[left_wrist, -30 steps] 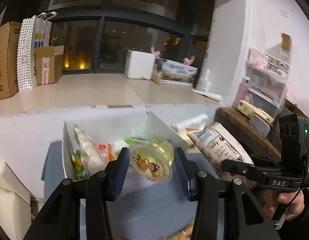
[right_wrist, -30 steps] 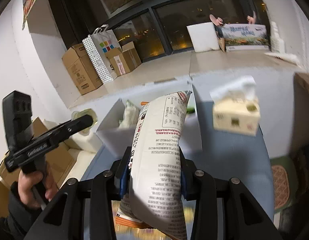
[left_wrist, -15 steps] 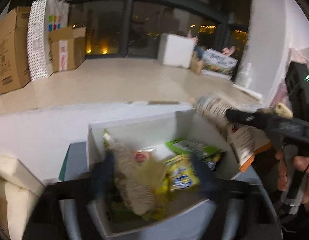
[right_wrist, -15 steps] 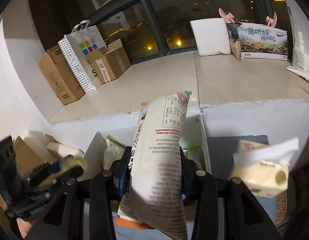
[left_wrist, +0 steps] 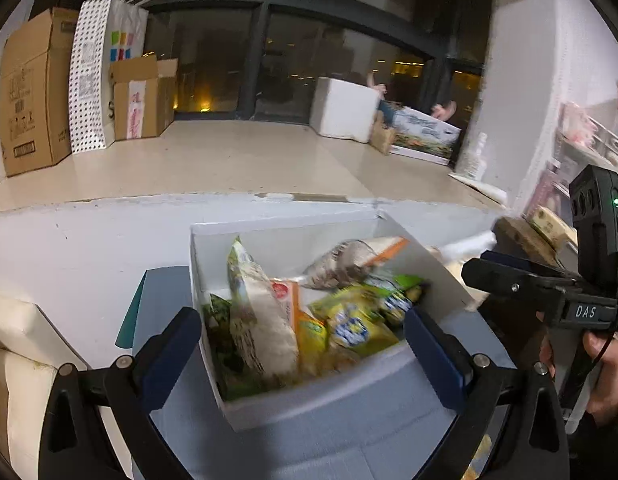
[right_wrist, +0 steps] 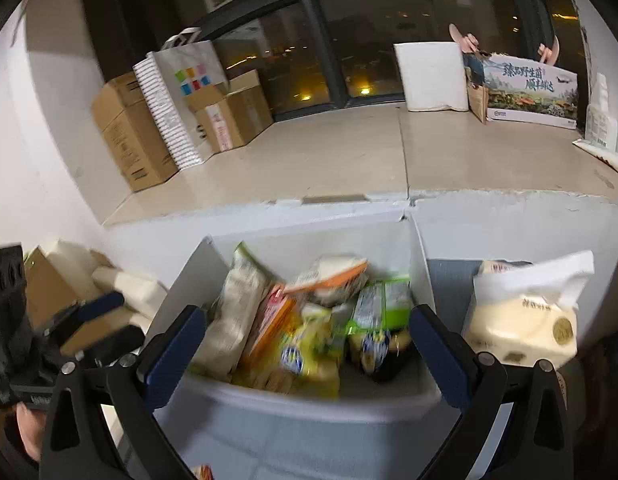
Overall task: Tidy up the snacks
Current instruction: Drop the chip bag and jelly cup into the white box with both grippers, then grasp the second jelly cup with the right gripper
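Note:
A white open box [left_wrist: 429,264] on the blue table holds several snack packs. It also shows in the right wrist view [right_wrist: 419,264]. The white bag with an orange edge [left_wrist: 355,258] lies at the back of the box, as the right wrist view [right_wrist: 329,276] shows too. A tall pale bag [left_wrist: 257,312] leans at the left, with yellow packs [left_wrist: 349,330] and green packs [right_wrist: 383,304] in front. My left gripper [left_wrist: 303,344] is open and empty over the box's near side. My right gripper [right_wrist: 307,344] is open and empty above the box front.
A tissue pack [right_wrist: 525,312] stands right of the box. Cardboard boxes [left_wrist: 27,92] and a dotted paper bag [left_wrist: 91,76] stand on the raised ledge at the back left. A white foam box [left_wrist: 343,108] sits at the back. A wooden shelf [left_wrist: 525,236] is at the right.
Both grippers opened. The left let go of the round jelly cup and the right let go of the white bag, which now lies in the box. Both grippers moved over the box.

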Demonstrator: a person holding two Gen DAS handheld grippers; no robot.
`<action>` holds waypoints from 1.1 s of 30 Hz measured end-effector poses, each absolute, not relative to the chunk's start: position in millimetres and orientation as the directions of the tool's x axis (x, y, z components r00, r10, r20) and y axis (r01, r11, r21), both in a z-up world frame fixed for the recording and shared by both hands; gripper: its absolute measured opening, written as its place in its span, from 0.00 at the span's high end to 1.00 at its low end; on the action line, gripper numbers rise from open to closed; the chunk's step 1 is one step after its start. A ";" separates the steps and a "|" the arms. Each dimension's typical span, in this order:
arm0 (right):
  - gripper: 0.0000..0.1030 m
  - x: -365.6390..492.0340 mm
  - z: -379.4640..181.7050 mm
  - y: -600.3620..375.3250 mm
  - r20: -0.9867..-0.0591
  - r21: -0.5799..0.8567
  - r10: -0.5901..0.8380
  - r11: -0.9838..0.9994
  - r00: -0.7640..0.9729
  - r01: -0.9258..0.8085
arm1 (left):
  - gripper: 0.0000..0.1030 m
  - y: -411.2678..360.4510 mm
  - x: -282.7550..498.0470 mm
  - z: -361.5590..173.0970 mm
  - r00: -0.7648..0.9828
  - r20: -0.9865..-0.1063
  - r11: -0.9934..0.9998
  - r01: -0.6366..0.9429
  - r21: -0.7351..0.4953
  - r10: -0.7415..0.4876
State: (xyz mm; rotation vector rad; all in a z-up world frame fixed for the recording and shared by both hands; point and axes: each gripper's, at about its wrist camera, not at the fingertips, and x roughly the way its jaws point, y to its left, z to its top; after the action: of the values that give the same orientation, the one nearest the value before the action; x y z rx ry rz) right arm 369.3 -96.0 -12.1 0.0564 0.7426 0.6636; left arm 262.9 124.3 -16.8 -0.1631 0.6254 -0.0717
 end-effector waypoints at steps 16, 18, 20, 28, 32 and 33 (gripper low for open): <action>0.00 202.6 -27.5 -185.4 -0.536 0.263 0.621 0.767 0.572 -0.586 | 0.00 51.0 126.4 -9.6 0.792 -0.545 0.961 0.235 -0.146 -0.276; 0.00 190.0 -36.1 -195.3 -0.532 0.257 0.605 0.782 0.592 -0.568 | 0.00 49.7 113.3 -18.0 0.784 -0.553 0.959 0.232 -0.160 -0.282; 0.00 180.1 -51.0 -204.0 -0.549 0.253 0.582 0.800 0.600 -0.544 | 0.00 51.5 103.6 -26.1 0.778 -0.558 0.957 0.225 -0.184 -0.290; 0.00 166.5 -109.8 -236.6 -0.609 0.332 0.543 0.837 0.578 -0.436 | 0.00 64.7 72.8 -68.7 0.749 -0.591 0.947 0.156 -0.282 -0.300; 0.00 166.2 -123.0 -241.5 -0.628 0.332 0.522 0.851 0.577 -0.408 | 0.00 68.0 67.9 -84.7 0.738 -0.600 0.938 0.131 -0.319 -0.308; 0.00 167.6 -123.6 -241.3 -0.631 0.332 0.520 0.852 0.575 -0.405 | 0.00 67.9 67.0 -87.9 0.736 -0.607 0.941 0.123 -0.317 -0.300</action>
State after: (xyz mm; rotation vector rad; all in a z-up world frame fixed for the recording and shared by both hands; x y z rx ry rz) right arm 167.6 -241.3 -123.6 0.1573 0.7897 0.5447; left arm 67.0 67.9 -87.9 -0.2645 0.7075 -0.2352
